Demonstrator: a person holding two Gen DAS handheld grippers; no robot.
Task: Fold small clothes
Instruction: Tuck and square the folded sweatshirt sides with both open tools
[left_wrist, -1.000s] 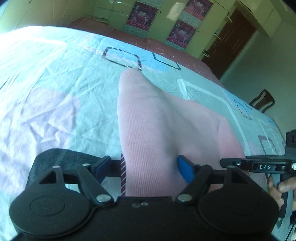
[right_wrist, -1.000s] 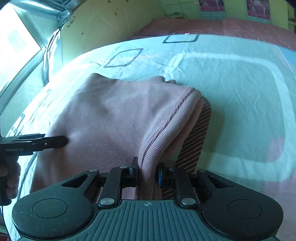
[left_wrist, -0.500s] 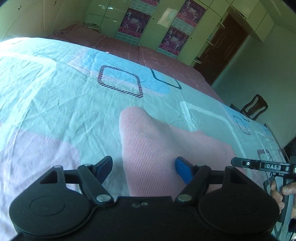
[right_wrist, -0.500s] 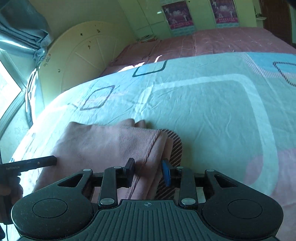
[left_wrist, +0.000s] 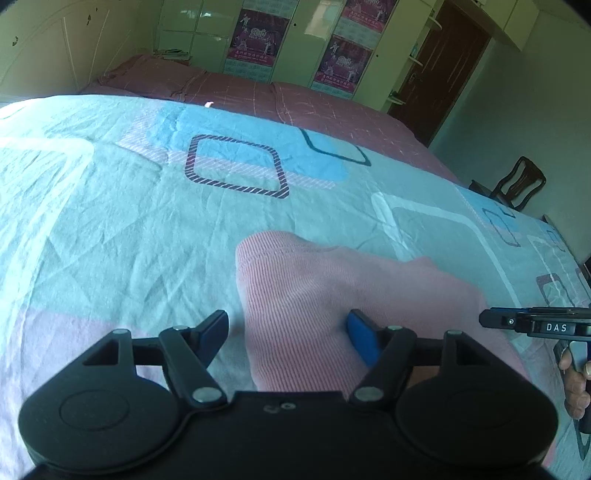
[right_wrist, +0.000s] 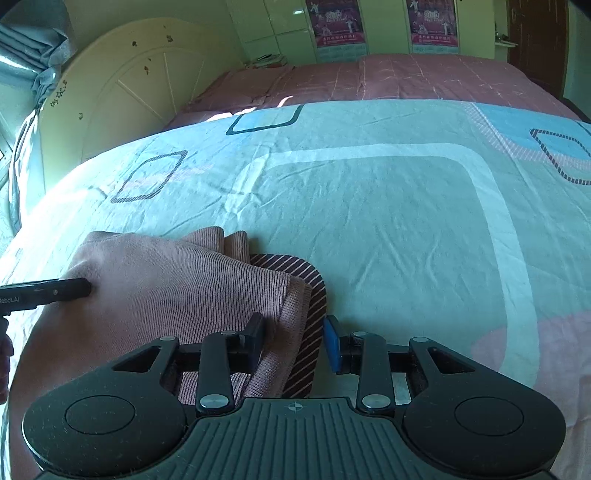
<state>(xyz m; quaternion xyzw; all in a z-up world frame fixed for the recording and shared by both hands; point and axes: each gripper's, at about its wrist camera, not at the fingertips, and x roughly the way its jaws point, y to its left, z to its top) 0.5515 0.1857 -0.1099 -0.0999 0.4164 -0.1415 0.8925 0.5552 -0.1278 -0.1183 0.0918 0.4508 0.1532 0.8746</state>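
Observation:
A pink ribbed garment (left_wrist: 314, 295) lies folded on the bed, with a dark striped layer (right_wrist: 314, 306) showing under its right edge. My left gripper (left_wrist: 287, 321) hovers over the garment's left edge; its jaws are closing, still wide apart, with cloth below and between them but not pinched. My right gripper (right_wrist: 293, 325) stands open over the folded right edge, and the pink fold and the striped layer sit loose between its pads. Each gripper shows side-on in the other's view: the right gripper (left_wrist: 491, 319) with a hand under it, the left gripper (right_wrist: 74, 288) resting at the garment's left side.
The bed sheet (right_wrist: 388, 221) is pale green with blue and pink squares. A pink quilt (left_wrist: 295, 103) lies at the far end. A cream headboard (right_wrist: 129, 92) stands left, wardrobes with posters (left_wrist: 258, 37) behind, and a dark door (left_wrist: 454, 62) and a chair (left_wrist: 517, 181) at the right.
The right gripper let go of the garment's fold and its jaws parted. Both grippers drew back, and the garment now lies lower and flatter. The left jaws have narrowed a little.

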